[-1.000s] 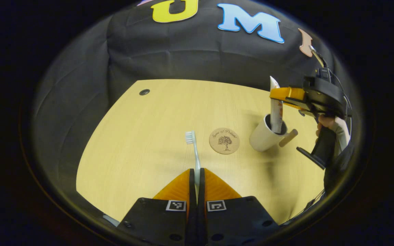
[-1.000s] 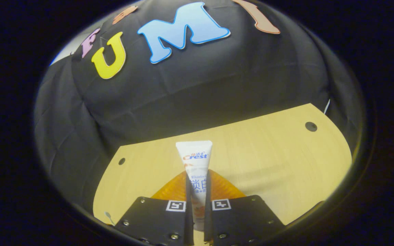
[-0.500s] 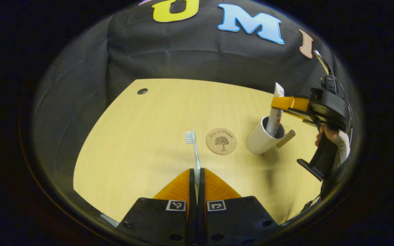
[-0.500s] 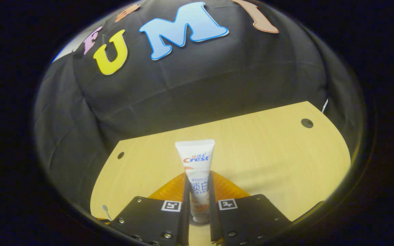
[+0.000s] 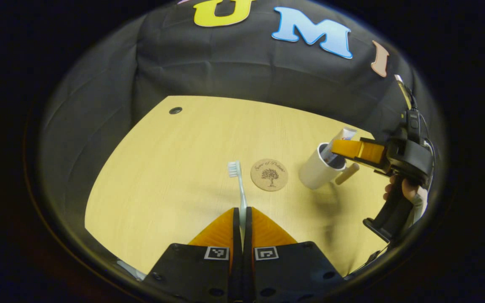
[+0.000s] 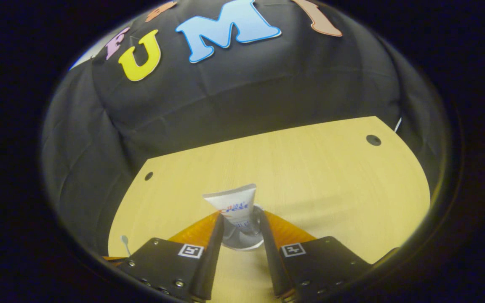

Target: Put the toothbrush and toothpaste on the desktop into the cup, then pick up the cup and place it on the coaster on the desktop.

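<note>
My left gripper [image 5: 242, 210] is shut on the handle of a pale toothbrush [image 5: 239, 185], whose bristle head points forward over the wooden desktop [image 5: 175, 160]. Just right of the bristles lies the round cork coaster [image 5: 269, 174]. Farther right stands the white cup [image 5: 315, 171] with a wooden handle, and the toothpaste tube [image 5: 340, 139] leans inside it. My right gripper [image 5: 343, 149] hovers at the cup's rim, held by a hand [image 5: 404, 193]. In the right gripper view that gripper [image 6: 240, 219] is open, its fingers apart on either side of the tube [image 6: 232, 202] and cup [image 6: 242, 240].
The desktop has small round holes near its far corners [image 5: 175, 110] [image 6: 373, 139] [image 6: 148, 176]. Black cloth walls close off the back and sides. Bare wood stretches to the left of the toothbrush.
The right gripper opened and let go of the toothpaste, which dropped lower into the cup and now leans. The left gripper kept its hold on the toothbrush and barely moved.
</note>
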The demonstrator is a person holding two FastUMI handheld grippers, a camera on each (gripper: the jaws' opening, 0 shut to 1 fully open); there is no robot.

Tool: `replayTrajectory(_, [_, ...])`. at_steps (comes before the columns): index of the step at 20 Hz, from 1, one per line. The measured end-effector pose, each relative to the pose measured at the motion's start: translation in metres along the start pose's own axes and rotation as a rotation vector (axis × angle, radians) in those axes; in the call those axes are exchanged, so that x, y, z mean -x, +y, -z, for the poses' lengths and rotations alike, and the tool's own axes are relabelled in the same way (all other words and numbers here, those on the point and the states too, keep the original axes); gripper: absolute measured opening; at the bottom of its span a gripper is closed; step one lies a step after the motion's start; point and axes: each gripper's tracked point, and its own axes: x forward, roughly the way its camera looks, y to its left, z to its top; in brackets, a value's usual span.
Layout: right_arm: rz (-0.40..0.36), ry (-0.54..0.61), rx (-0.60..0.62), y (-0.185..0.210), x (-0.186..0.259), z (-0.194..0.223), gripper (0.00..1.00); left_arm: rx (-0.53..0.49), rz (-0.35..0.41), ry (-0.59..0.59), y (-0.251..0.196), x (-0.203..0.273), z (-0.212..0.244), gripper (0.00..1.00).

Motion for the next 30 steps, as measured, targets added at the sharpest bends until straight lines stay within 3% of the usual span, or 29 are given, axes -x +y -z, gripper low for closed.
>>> replayTrajectory(1, [-0.002, 0.001, 0.001, -0.001, 0.003, 0.0, 0.56, 0.002, 0.0, -0.002, 0.001, -0.001, 0.0, 0.08])
replayTrajectory(9, [-0.016, -0.047, -0.015, -0.009, 0.037, -0.009, 0.57, 0.001, 0.009, -0.046, -0.005, -0.035, -0.003, 0.08])
replayTrajectory(16, [0.025, -0.028, -0.059, -0.045, 0.06, 0.007, 0.55, -0.065, 0.042, -0.123, -0.032, -0.04, -0.026, 0.08])
replayTrajectory(22, [0.091, -0.012, -0.075, -0.085, 0.084, 0.02, 0.55, -0.159, 0.114, -0.23, -0.081, -0.044, -0.065, 0.08])
replayTrajectory(30, [0.203, 0.005, -0.155, -0.146, 0.116, 0.04, 0.57, -0.369, 0.265, -0.368, -0.179, -0.039, -0.1, 0.08])
